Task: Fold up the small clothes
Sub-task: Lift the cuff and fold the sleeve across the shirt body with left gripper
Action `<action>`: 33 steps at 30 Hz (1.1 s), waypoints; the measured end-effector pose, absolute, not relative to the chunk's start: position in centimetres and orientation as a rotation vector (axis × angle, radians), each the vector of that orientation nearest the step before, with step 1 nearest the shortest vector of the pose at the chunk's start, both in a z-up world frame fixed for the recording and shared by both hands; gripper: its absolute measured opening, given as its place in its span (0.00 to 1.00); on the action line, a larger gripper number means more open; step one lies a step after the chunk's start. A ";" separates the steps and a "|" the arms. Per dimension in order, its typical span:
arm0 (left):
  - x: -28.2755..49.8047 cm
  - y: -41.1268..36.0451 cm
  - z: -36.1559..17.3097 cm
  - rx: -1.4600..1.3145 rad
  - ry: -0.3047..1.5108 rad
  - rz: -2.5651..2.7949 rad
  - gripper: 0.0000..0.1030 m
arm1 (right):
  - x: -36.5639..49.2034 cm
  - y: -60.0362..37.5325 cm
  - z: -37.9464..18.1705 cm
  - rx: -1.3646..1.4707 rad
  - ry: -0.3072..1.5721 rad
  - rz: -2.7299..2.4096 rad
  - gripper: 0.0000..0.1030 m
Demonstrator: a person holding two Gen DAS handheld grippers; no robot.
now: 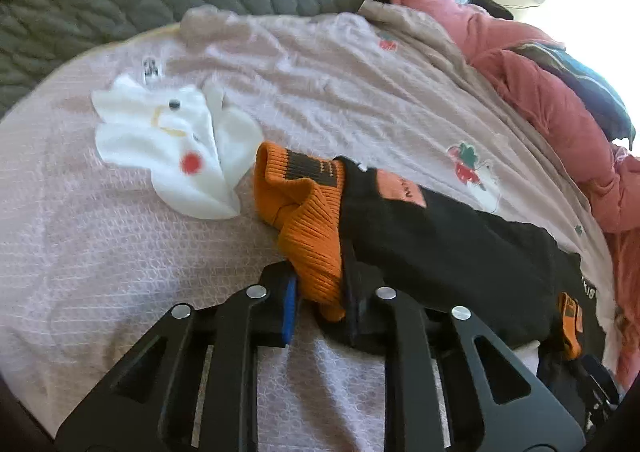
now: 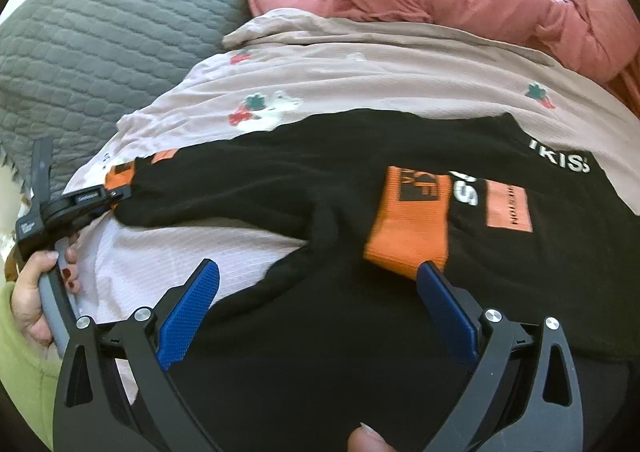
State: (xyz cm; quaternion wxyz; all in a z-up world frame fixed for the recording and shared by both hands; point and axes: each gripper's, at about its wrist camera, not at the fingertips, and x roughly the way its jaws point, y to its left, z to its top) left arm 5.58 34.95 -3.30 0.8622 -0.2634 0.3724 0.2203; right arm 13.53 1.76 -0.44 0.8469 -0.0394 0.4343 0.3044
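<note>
Fingers of the left gripper (image 1: 320, 304) are clenched on the orange cuff (image 1: 308, 219) of a black top (image 1: 448, 252) — the ribbed knit is pinched between the pads, with a sliver of blue pad showing at about 9 o'clock of the cuff. From that grip the sleeve runs away toward 2 o'clock, its long axis slanting across the pink bedsheet (image 1: 120, 252) to the body of the garment. At 10 o'clock from the fingers, well apart, a white sock (image 1: 168, 147) with a face print lies flat.

Seen from the right wrist, the right gripper (image 2: 316, 316) is released, its blue pads spread wide just above the black cloth, nothing pressed between them. A second orange cuff (image 2: 408, 219) lies folded onto the top at 1 o'clock, just beyond the right-hand pad. The person's hand (image 2: 36, 292) on the other tool's grey handle shows at 9 o'clock.

The sleeve is judged ready to be carried inward — the left hand already holds it.
</note>
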 end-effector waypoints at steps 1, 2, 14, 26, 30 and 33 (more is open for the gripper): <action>5.5 34.5 -2.8 -0.535 0.761 0.452 0.08 | 13.4 1.7 -0.4 -0.083 0.915 0.642 0.96; 5.3 34.3 -2.5 -0.522 0.746 0.447 0.08 | 13.4 1.5 -0.4 -0.079 0.916 0.638 0.96; 4.6 28.2 2.1 -0.477 0.630 0.263 0.07 | 13.6 -3.9 1.0 0.020 0.892 0.567 0.96; 5.9 19.7 4.8 -0.379 0.623 0.097 0.07 | 13.1 -10.9 2.3 0.129 0.850 0.491 0.96; 6.6 17.7 4.7 -0.408 0.650 0.018 0.07 | 12.9 -12.9 2.6 0.161 0.841 0.468 0.96; 7.1 16.3 4.7 -0.391 0.666 -0.002 0.07 | 12.9 -14.0 2.4 0.180 0.843 0.454 0.96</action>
